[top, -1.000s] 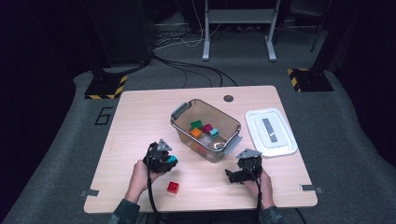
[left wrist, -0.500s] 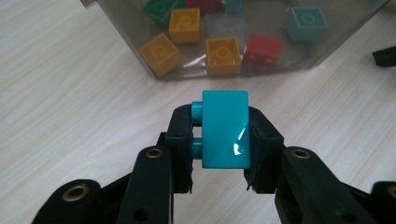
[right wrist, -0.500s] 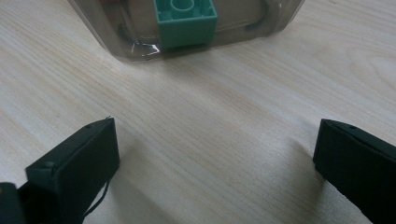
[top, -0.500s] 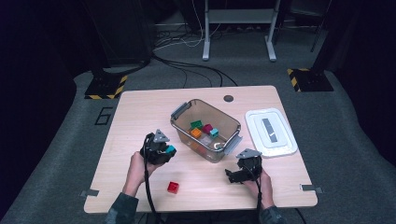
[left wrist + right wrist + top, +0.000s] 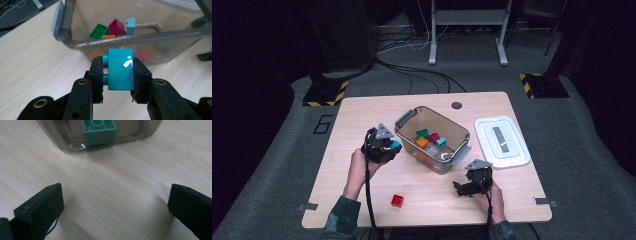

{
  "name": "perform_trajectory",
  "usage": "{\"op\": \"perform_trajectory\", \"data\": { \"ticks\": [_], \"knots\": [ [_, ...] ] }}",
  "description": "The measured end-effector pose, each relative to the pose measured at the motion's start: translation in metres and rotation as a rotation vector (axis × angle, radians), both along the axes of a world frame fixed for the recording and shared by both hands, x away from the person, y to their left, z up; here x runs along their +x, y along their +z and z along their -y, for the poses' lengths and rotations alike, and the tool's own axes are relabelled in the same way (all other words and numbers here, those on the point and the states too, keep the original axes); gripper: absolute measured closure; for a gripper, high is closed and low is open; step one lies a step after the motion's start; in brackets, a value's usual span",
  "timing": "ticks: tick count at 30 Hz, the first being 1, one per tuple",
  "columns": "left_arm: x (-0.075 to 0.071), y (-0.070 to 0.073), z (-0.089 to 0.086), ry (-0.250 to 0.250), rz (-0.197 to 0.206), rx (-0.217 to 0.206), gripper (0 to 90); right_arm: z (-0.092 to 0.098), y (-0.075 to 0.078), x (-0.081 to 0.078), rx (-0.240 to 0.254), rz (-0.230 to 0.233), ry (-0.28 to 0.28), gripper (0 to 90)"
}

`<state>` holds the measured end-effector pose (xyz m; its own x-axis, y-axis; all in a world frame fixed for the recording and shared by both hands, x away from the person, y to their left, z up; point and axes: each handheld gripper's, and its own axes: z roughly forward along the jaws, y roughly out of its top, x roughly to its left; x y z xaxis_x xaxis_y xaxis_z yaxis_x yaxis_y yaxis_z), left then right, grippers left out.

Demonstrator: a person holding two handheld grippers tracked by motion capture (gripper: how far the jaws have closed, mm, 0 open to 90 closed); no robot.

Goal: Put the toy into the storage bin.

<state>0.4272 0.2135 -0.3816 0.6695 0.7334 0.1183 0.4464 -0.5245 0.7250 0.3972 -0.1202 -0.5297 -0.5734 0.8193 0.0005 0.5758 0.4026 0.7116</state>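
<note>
Left tongs (image 5: pixel 117 75) clench a teal brick (image 5: pixel 120 68) just outside the clear bin's (image 5: pixel 404 119) left rim; right tongs (image 5: pixel 115 207) gape, released, over bare tabletop (image 5: pixel 362 107) near its front edge.

Teal brick (image 5: pixel 120 68) in my left tongs (image 5: pixel 117 75): both side faces covered by pads, underside unseen. Bricks behind clear bin (image 5: pixel 75 45) wall, orange and red, smeared to vague patches. Right gripper view: bin cut off at top edge, teal-green brick (image 5: pixel 99 131) cropped there too; my right tongs (image 5: pixel 113 207) cut off at bottom and right edges. High view: label on white lid (image 5: pixel 502 141) too small to read.
</note>
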Motion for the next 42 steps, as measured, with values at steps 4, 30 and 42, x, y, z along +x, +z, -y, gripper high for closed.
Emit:
{"op": "perform_trajectory", "data": {
  "ticks": [4,30,42],
  "knots": [
    [0.005,0.013,0.006,-0.010,0.024,0.007,66.7,-0.001,0.000,0.000,0.005,-0.003,-0.007,0.0],
    [0.059,0.034,0.046,-0.001,0.038,0.016,66.3,-0.001,0.000,0.000,0.005,-0.003,-0.006,0.0],
    [0.073,0.023,0.050,0.017,-0.019,0.010,49.9,0.001,0.000,0.000,-0.004,0.001,0.008,0.0]
  ]
}}
